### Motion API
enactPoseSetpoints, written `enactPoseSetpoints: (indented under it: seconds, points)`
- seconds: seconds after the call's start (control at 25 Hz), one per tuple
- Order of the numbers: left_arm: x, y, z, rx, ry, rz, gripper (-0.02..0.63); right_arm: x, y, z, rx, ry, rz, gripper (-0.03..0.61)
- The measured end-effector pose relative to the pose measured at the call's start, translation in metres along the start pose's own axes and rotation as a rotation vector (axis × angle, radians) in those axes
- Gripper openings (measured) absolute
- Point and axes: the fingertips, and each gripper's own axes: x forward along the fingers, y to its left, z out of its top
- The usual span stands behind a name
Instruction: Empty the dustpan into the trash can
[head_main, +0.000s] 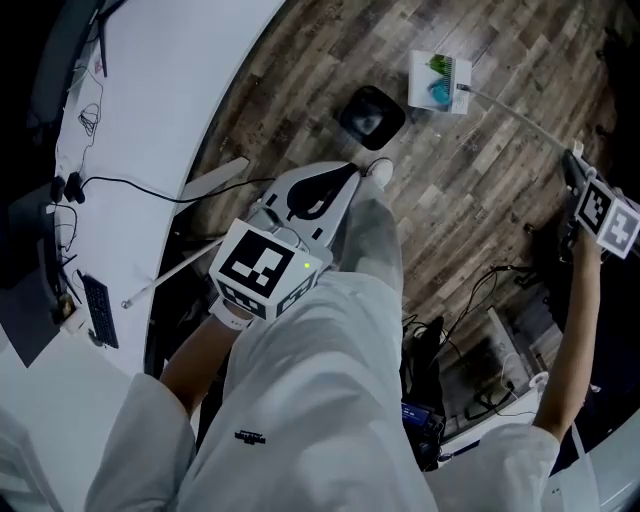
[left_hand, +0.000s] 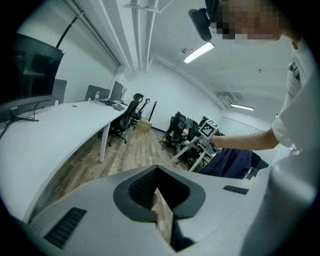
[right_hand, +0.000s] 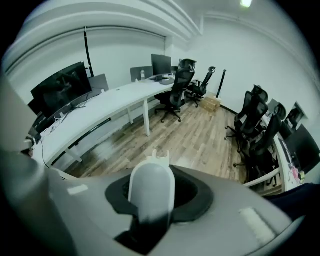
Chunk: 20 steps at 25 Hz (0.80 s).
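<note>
A white long-handled dustpan (head_main: 438, 80) with green and blue bits in it shows at the top of the head view, just right of the black trash can (head_main: 371, 114). Its thin white pole (head_main: 520, 122) runs down-right to my right gripper (head_main: 572, 172) at the far right edge. In the right gripper view, the white handle end (right_hand: 152, 189) sits between the jaws, which are shut on it. My left gripper (head_main: 350, 170) is in the middle, over the person's leg, shut with nothing in it. Its closed jaws point toward the trash can.
A long curved white desk (head_main: 170, 90) with cables, a keyboard and monitors fills the left. A thin white rod (head_main: 165, 272) leans by the desk edge. Cables and gear (head_main: 470, 370) lie on the wood floor at lower right. Office chairs (right_hand: 255, 125) stand along the wall.
</note>
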Motion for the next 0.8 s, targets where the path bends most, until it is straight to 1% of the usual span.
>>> enactPoseSetpoints:
  seconds: [0.28, 0.48, 0.68, 0.72, 0.8]
  points:
    - [-0.057, 0.001, -0.016, 0.001, -0.048, 0.006, -0.001, -0.116, 0.048, -0.002, 0.002, -0.119, -0.016, 0.115]
    - [-0.094, 0.001, -0.028, -0.003, -0.075, 0.015, 0.0, -0.186, 0.084, -0.003, -0.047, -0.191, -0.041, 0.114]
    - [-0.125, -0.003, -0.035, -0.005, -0.109, 0.006, -0.002, -0.219, 0.119, -0.018, -0.112, -0.244, -0.087, 0.114]
    - [-0.13, -0.004, -0.036, -0.005, -0.113, 0.004, 0.0, -0.22, 0.125, -0.022, -0.11, -0.251, -0.091, 0.114]
    - [-0.139, -0.002, -0.042, -0.003, -0.11, 0.004, 0.0, -0.214, 0.131, -0.033, -0.073, -0.266, -0.089, 0.114]
